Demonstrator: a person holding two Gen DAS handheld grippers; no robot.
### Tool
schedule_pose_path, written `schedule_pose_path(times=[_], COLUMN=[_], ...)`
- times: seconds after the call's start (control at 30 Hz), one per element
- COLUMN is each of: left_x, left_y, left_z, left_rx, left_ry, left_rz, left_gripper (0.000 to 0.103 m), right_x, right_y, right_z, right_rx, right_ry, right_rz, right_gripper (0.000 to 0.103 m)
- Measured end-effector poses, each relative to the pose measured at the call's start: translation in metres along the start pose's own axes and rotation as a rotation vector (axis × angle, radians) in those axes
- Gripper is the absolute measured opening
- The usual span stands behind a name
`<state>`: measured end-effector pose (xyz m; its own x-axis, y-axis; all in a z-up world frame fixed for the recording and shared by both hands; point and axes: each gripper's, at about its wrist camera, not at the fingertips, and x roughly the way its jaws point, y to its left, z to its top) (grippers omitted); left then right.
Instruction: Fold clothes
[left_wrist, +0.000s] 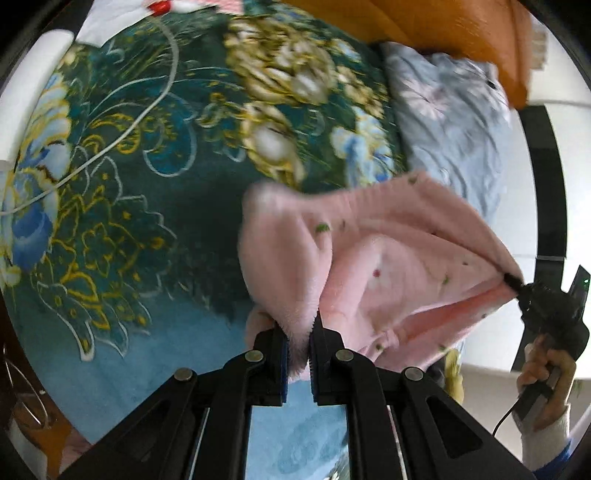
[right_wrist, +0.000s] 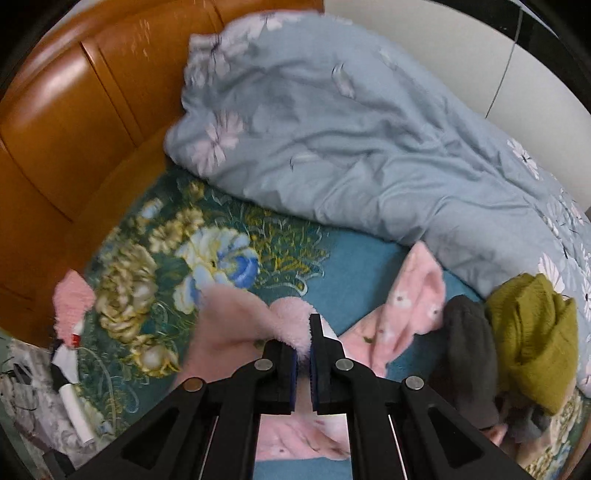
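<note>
A pink fleece garment (left_wrist: 373, 258) with small flower prints hangs stretched in the air above the bed. My left gripper (left_wrist: 298, 336) is shut on one edge of it. My right gripper (left_wrist: 511, 279) shows at the right of the left wrist view, shut on the garment's other corner. In the right wrist view my right gripper (right_wrist: 303, 332) is shut on the pink fleece (right_wrist: 236, 325), which trails down to the left. More pink floral cloth (right_wrist: 410, 314) lies on the bed beyond it.
The bed has a teal floral blanket (right_wrist: 229, 266) and a crumpled light blue duvet (right_wrist: 351, 140). An orange wooden headboard (right_wrist: 74, 122) stands at the left. Olive green (right_wrist: 532, 332) and dark grey (right_wrist: 469, 350) clothes are piled at the right. A white cable (left_wrist: 122, 136) lies on the blanket.
</note>
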<state>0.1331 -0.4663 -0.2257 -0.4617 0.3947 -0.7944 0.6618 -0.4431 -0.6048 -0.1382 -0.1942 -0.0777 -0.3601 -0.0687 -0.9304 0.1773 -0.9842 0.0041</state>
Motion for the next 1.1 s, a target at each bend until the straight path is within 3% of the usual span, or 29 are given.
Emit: schedule_pose_path(times=[0.23,0.47,0.57,0.73,0.83,1.1], left_x=[0.011,0.019,0.022,0.021,0.020,0.020], left_y=[0.025,0.031,0.028,0.024,0.021,0.021], left_z=[0.017,0.014,0.011,0.008,0.008,0.004], left_rx=[-0.047,-0.073,-0.070,-0.065,-0.058,-0.036], left_ry=[0.023,0.046,0.055,0.052,0.046,0.032], left_rz=[0.028,0.041,0.048,0.060,0.067,0.105], left_gripper=[0.009,0.009,0.009,0.009,0.009,0.009], right_x=[0.069,0.072,0.065,0.028,0.008,0.022], right_y=[0.034,0.043,0.042,0.015,-0.013,-0.094], right_z=[-0.009,-0.004,-0.002,-0.010,-0.027,-0.128], right_rx=[-0.083,-0.127,-0.126,-0.054,-0.002,0.066], right_ry=[0.118,0.133,0.125,0.047,0.022,0.176], right_rz=[-0.075,-0.034,0.004,0.083,0.111,0.046], right_gripper=[0.005,0.010,0.026,0.047,0.053,0.056])
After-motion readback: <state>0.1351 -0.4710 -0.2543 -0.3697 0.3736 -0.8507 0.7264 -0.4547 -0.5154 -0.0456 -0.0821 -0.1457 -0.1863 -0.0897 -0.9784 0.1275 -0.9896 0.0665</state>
